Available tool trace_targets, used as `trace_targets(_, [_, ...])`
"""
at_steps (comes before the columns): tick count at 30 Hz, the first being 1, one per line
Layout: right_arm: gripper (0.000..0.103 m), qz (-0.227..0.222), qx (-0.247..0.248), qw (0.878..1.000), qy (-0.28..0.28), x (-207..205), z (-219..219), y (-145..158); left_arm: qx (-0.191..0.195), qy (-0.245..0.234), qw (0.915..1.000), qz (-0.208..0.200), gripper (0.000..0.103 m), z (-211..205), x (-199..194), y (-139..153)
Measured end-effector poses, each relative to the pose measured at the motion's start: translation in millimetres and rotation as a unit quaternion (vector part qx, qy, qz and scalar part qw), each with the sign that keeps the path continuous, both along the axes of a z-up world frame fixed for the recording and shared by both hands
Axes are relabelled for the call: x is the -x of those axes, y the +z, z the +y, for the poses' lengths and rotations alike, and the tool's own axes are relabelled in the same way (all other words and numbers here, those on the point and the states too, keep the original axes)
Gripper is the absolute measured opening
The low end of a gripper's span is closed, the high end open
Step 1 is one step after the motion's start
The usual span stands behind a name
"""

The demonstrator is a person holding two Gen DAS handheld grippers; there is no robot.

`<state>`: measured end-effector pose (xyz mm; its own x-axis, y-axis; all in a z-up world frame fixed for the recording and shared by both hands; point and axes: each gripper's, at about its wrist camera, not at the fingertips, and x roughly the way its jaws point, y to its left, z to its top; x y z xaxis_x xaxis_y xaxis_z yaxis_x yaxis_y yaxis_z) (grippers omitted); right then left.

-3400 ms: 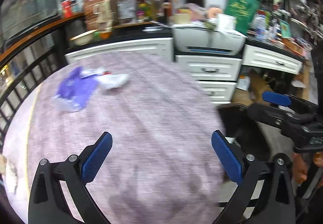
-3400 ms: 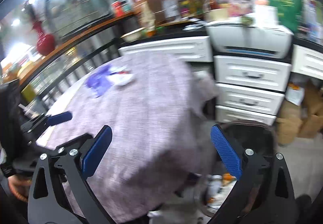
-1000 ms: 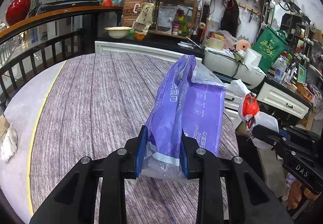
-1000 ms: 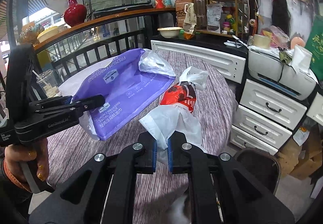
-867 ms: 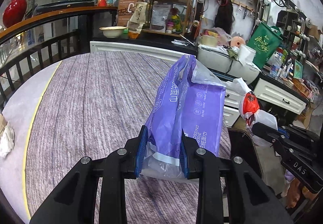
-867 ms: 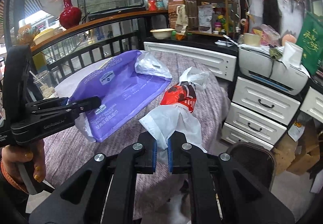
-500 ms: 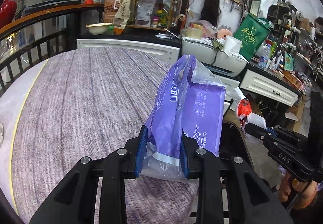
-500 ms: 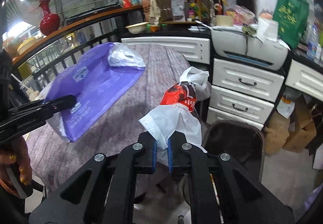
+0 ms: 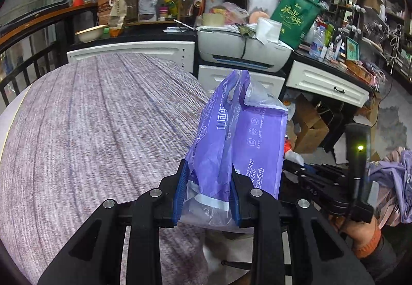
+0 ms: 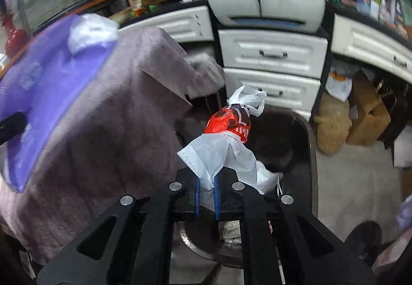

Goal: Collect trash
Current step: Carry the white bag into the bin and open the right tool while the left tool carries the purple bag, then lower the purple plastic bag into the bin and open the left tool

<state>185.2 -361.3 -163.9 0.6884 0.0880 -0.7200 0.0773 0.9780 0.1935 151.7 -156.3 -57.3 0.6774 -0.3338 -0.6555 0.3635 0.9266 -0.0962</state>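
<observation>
My left gripper (image 9: 207, 195) is shut on a purple tissue-pack wrapper (image 9: 239, 135) and holds it up over the right edge of the round table (image 9: 90, 125). The wrapper also shows at the left of the right wrist view (image 10: 46, 79). My right gripper (image 10: 206, 195) is shut on a white and red plastic bag (image 10: 224, 141) and holds it over the dark round trash bin (image 10: 296, 135) on the floor beside the table. The right gripper's body shows low at the right in the left wrist view (image 9: 332, 182).
The table wears a purple-grey cloth (image 10: 116, 130) that hangs over its edge. White drawers (image 10: 273, 63) and a printer (image 9: 244, 51) stand behind the bin. Cardboard boxes (image 10: 368, 115) and a sack sit on the floor to the right. A railing (image 9: 31, 63) runs at the left.
Both grippers have swung right and down from over the table towards the bin, each still holding its trash. The right gripper now hangs its bag over the bin's opening.
</observation>
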Motion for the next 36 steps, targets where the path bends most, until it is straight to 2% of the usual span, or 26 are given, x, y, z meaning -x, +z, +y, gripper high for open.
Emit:
trace_targets(9, [0.009,0.034,-0.022,0.998,-0.042,-11.4,-24.4,-40.5,-0.023,-0.028,0.9992,0.020,0.029,-32.6,-4.0,-20.3])
trace_targets(12, [0.015,0.043,-0.037,0.997,-0.054,-14.2,-33.3,-49.4,-0.030,-0.033,0.9987,0.023,0.029,-42.2,-7.1,-24.3])
trace_targets(14, [0.037,0.049,-0.039,0.996,-0.063,-13.2,-37.0,-54.0,-0.036,-0.037,0.9983,0.026,0.029,-49.5,-9.6,-27.1])
trace_targets(15, [0.061,0.045,-0.041,0.995,-0.073,-8.8,-38.8,-54.0,-0.038,-0.040,0.9981,0.028,0.029,-53.4,-11.2,-28.9])
trace_targets(16, [0.076,0.038,-0.040,0.995,-0.080,-5.4,-38.7,-51.7,-0.039,-0.041,0.9979,0.030,0.029,-56.7,-12.3,-30.0])
trace_targets(26, [0.083,-0.014,-0.025,0.991,-0.132,48.2,-59.1,-22.1,-0.047,-0.066,0.9962,0.032,0.029,-84.4,-14.7,-31.7])
trace_targets(33, [0.086,-0.047,-0.001,0.983,-0.177,84.7,-84.1,-6.9,-0.058,-0.081,0.9931,0.061,0.029,-109.7,-26.2,-49.6])
trace_targets(36, [0.087,-0.055,-0.009,0.981,-0.187,94.5,-93.8,-3.1,-0.070,-0.086,0.9913,0.071,0.029,-122.2,-30.7,-59.4])
